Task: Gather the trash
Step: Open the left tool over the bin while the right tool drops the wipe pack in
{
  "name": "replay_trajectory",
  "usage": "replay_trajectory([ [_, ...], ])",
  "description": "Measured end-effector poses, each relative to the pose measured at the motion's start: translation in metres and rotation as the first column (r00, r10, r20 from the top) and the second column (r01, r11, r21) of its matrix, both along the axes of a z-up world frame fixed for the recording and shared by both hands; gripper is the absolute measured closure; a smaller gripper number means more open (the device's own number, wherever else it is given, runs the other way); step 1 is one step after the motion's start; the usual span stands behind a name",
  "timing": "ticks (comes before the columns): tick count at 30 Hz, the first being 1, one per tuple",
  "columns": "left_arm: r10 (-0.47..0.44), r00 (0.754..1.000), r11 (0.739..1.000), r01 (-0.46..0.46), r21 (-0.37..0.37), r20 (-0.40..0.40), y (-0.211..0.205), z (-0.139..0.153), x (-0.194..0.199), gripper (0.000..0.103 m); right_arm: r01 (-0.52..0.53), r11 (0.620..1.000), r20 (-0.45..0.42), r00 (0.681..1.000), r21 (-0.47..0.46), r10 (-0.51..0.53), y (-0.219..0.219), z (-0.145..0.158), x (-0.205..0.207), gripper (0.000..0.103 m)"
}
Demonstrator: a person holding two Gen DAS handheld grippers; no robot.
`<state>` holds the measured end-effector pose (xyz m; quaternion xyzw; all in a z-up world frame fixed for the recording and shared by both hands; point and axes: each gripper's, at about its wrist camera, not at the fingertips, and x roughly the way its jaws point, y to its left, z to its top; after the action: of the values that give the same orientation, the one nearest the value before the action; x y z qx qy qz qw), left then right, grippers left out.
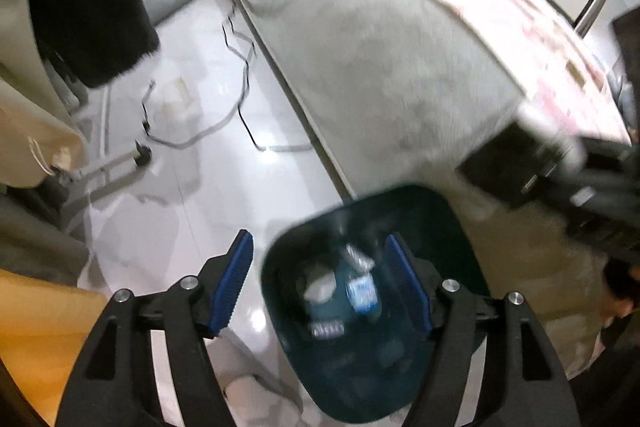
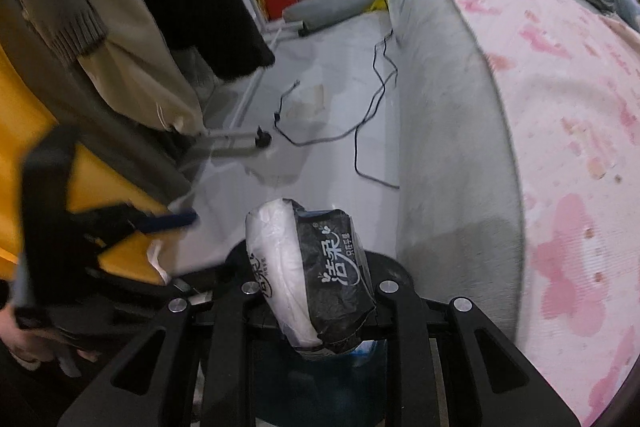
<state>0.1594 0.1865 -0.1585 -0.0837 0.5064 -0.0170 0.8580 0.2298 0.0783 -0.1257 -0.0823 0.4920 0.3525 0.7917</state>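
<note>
Tissue pack (image 2: 316,279): black crinkled wrapper, white print, white tissue bulging at one side. Right gripper (image 2: 314,291) clamps it, dead centre. Only the left view shows the bin (image 1: 460,227) at 6 o'clock with scraps inside; left gripper (image 1: 320,283) gapes empty above.

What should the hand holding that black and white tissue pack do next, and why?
Probably lower it a little further over the bin and then open. The right tongs are clamped on the tissue pack, the dark bin shows just beneath it, and the left tongs stand open and empty above the bin.
</note>
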Motion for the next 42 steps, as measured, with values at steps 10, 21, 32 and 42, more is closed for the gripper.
replay_trajectory([
  [10,0.028,0.986,1.0,-0.027,-0.012,0.165,0.021,0.036,-0.01,0.03,-0.035,0.996,-0.062,0.998,-0.078,0.03,0.02,-0.034,0.0,0.08],
  [21,0.057,0.968,0.998,-0.046,-0.049,0.246,0.037,0.062,-0.018,0.03,-0.082,0.984,-0.123,0.99,-0.159,0.063,0.043,-0.067,-0.004,0.08],
  [32,0.045,0.948,0.999,-0.034,-0.04,0.314,0.038,0.083,-0.023,0.03,-0.143,0.962,-0.17,0.98,-0.231,0.105,0.055,-0.092,-0.014,0.08],
  [42,0.015,0.925,1.0,-0.01,-0.015,0.379,0.028,0.105,-0.022,0.029,-0.192,0.939,-0.196,0.971,-0.284,0.139,0.047,-0.1,-0.025,0.048],
])
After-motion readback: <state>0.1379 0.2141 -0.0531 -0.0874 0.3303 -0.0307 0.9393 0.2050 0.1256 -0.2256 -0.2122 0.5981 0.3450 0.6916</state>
